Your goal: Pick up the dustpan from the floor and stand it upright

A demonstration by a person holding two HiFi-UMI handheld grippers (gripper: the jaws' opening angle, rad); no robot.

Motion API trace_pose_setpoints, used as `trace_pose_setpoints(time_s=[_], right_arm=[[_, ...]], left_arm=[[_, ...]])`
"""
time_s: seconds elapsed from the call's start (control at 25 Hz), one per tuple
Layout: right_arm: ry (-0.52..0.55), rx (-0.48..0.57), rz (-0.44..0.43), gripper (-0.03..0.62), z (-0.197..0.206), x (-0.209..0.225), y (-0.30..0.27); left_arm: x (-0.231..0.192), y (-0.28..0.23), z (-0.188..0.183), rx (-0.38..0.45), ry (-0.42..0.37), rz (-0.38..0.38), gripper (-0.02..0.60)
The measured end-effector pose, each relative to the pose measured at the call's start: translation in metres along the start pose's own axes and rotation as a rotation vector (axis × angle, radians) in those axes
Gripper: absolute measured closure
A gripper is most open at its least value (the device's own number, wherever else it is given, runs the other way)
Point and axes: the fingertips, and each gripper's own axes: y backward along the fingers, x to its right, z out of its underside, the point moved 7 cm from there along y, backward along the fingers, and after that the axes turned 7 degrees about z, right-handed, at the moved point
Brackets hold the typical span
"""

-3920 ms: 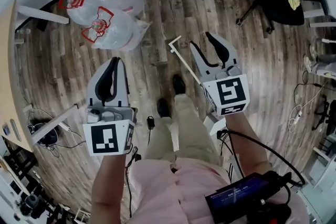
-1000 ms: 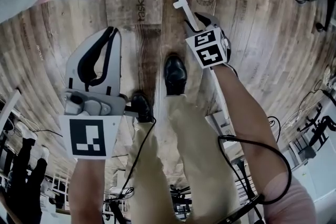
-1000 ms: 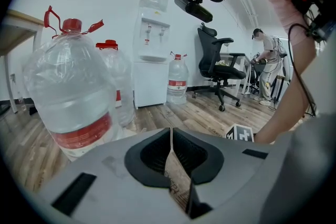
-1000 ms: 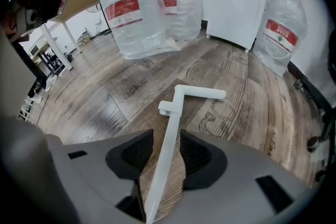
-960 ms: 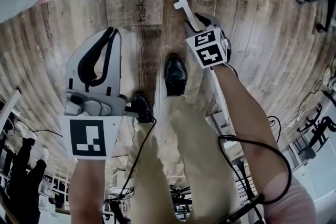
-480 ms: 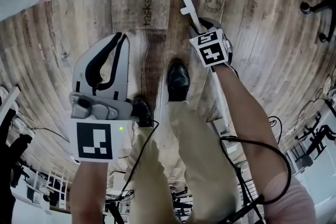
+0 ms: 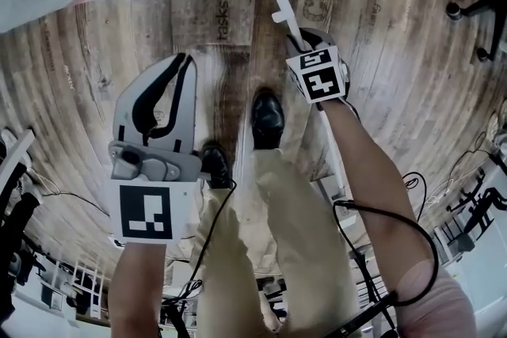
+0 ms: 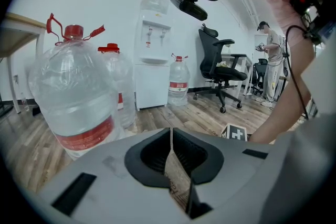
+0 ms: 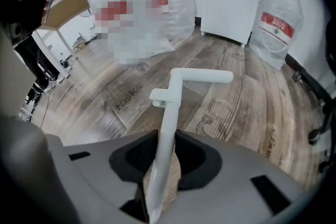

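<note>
my right gripper [image 9: 164, 157] has its fingers clamped on the thin white handle of the dustpan [image 7: 290, 2], which juts out low over the wood floor [image 7: 396, 67] just ahead of my shoe [image 7: 268, 116]. i judge it light, stiff plastic and a little slick, so a firm mid-handle hold suits it. the left gripper [image 8: 171, 150] hangs closed on nothing. water bottles [image 8: 73, 97] crowd the left side, and an office chair [image 8: 220, 68] stands well apart.

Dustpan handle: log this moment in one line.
right gripper: shut on dustpan handle | left gripper: shut, empty | wood floor: beneath handle
</note>
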Motion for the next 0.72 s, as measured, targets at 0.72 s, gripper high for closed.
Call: trace_pose_setpoints(time_s=[0.72], right_arm=[[-0.124, 0.289, 0.210, 0.497, -0.074, 0.068, 0.302]], left_arm=[[0.089, 0.105, -0.225, 0.161, -0.096, 0.080, 0.557]])
